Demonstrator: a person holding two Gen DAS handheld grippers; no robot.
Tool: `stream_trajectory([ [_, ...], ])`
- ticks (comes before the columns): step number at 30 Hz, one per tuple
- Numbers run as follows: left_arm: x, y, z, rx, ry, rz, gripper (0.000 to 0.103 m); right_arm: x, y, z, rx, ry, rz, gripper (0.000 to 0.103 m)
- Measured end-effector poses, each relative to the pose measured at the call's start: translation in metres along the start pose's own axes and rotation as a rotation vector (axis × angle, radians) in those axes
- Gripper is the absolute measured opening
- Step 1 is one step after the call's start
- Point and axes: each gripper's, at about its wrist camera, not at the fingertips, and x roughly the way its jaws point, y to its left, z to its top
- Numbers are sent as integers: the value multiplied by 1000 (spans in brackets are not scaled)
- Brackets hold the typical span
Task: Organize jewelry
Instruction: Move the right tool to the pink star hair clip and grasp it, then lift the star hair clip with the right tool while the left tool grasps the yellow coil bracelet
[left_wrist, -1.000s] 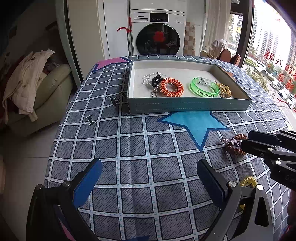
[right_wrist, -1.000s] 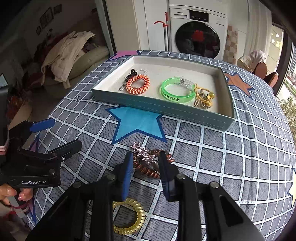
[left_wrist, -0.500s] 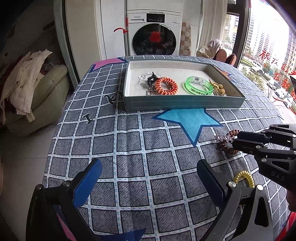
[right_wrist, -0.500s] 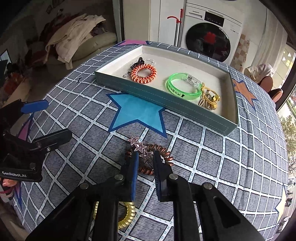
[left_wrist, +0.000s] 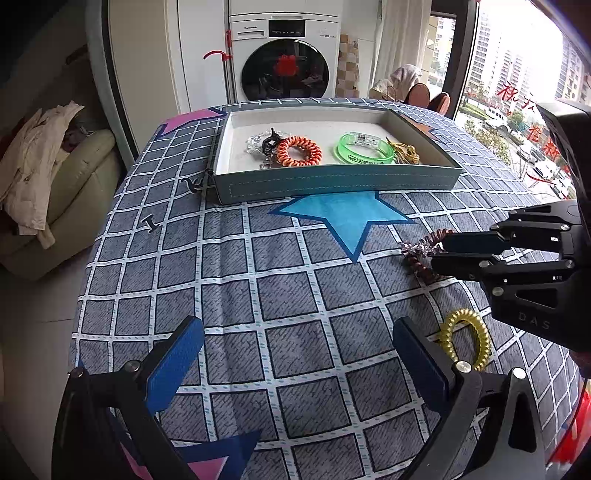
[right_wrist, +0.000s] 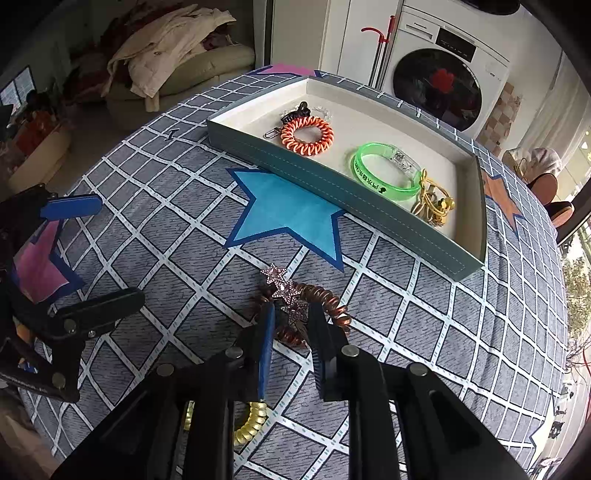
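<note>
Step in hand: pick-up of the brown coil bracelet (right_wrist: 325, 301) w/ star charm (right_wrist: 282, 286) off the bench (right_wrist: 177, 206), for the tray (right_wrist: 369, 206).

- Right tongs (right_wrist: 290, 321): straddling the coil's near side, jaws narrow and just been opening a bit after a tighter squeeze. Coil sits between them, but pads look a hair off it; can't be sure from this angle, charm hides the contact. Treat as not yet gripped.
- Left tongs (left_wrist: 295, 365): wide apart, nothing between, hovering over bare cloth near the bench's front edge.
- Brown coil: flat on cloth, toward the right edge of the bench, just in front of the blue star print (right_wrist: 284, 210), apart from the tray.
- Gold coil (left_wrist: 465, 343): nearer the front edge, just beside the right tongs' body. Next candidate.
- Tray at the far edge already holds orange coil (right_wrist: 306, 134), green band (right_wrist: 384, 171), yellow cord piece (right_wrist: 432, 201).

How to do it well:
- Close on the coil body, not the charm; charm likely slips or snags.
- Take one full turn of coil depth so it doesn't spring out.
- Lift straight up first, check it hangs clear, then carry over the tray's near wall.
- Drop in open floor between orange coil and green band; avoid tangling w/ the cord.
</note>
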Motion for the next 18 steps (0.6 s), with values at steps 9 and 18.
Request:
stream_trajectory([
  [9,-3,-7,-8,17,11,-19,103,13,-1,-3,32,78,76,22],
  [18,-3,-13,-7,10,15,-33,103,10,-21,-16,231,54,231,20],
])
